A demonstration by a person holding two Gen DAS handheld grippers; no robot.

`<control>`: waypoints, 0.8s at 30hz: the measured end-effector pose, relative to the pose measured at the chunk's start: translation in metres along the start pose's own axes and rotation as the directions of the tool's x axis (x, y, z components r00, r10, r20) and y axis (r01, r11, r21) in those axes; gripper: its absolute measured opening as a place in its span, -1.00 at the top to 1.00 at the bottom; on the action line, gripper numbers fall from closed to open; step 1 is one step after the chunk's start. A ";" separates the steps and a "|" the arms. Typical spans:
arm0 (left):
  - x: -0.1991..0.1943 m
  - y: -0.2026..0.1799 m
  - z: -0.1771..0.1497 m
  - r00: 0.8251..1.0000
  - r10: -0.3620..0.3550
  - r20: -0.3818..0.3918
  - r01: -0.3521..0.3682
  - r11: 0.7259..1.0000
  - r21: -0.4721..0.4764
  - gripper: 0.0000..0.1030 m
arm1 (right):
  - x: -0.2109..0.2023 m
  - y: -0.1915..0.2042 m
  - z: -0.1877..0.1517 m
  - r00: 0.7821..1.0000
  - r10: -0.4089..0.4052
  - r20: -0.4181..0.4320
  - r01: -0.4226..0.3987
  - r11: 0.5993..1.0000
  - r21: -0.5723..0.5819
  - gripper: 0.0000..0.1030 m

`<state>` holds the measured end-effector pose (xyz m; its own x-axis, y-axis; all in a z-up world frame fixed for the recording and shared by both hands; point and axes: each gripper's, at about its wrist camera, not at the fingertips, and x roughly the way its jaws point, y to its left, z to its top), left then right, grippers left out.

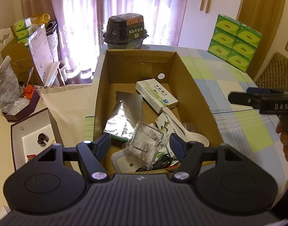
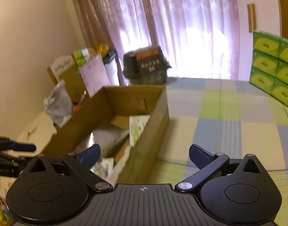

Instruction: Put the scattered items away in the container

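now the left gripper hovers over the near end of the cardboard box, its jaws spread wide and empty. inside the box lie a white medicine carton toward the far end, a silver foil pouch, a clear plastic packet and a white spoon. the right gripper hangs over the checked tablecloth just right of the box, jaws also wide and holding nothing. green tissue packs are stacked well beyond the box.
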<state>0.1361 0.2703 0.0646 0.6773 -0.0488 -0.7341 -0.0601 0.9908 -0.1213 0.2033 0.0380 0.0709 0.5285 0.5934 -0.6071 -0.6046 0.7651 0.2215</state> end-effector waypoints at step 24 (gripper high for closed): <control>-0.059 -0.021 -0.031 0.993 0.096 0.061 -0.097 0.995 0.017 -0.98 | -0.066 0.052 -0.033 0.992 -0.057 -0.112 0.061 0.998 0.032 -1.00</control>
<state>0.0744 0.2480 0.0902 0.7122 0.0544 -0.6999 -0.1133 0.9928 -0.0381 0.1175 0.0299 0.0973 0.4918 0.5173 -0.7003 -0.5521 0.8073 0.2086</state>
